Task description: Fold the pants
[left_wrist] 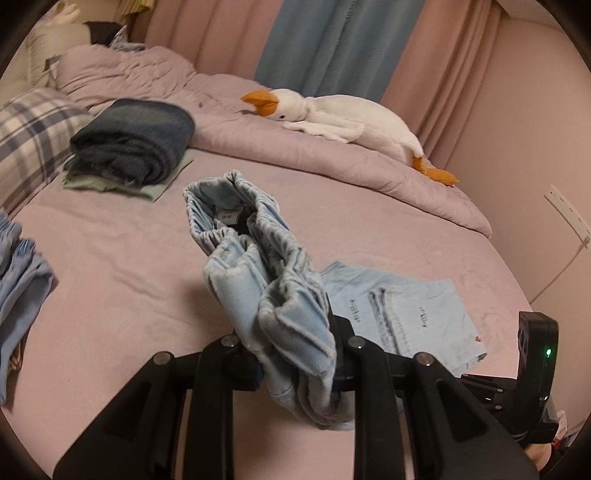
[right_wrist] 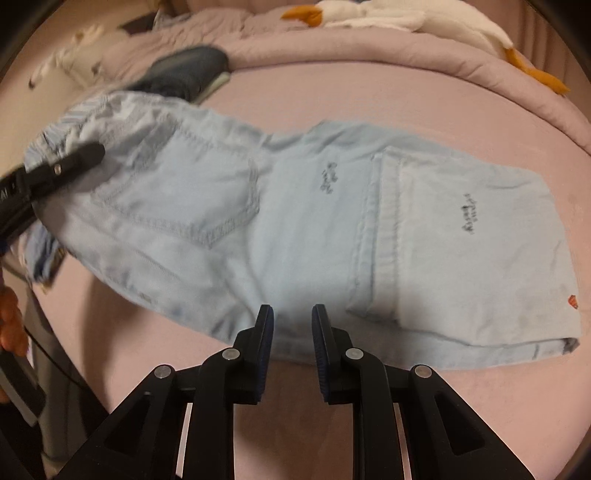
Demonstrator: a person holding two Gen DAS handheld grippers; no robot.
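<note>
Pants (right_wrist: 295,221) on pink bed (left_wrist: 129,258); pink curtains (left_wrist: 207,33), seemingly blue panel (left_wrist: 332,40) behind.

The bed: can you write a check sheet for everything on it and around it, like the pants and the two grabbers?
Surface: pink bed sheet, lightly creased.
Job's things: light blue pants, waistband end lifted, leg ends lying flat.
Clutter: folded dark pants on a green cloth; plaid pillow; goose plush; blue clothes at left edge.
Grippers: left gripper shut on the pants' waistband end; right gripper open, hovering at the pants' near edge, nothing between its fingers.
Cables: white cord down the wall from a power strip.
Surroundings: pink and blue curtains, rumpled duvet.
</note>
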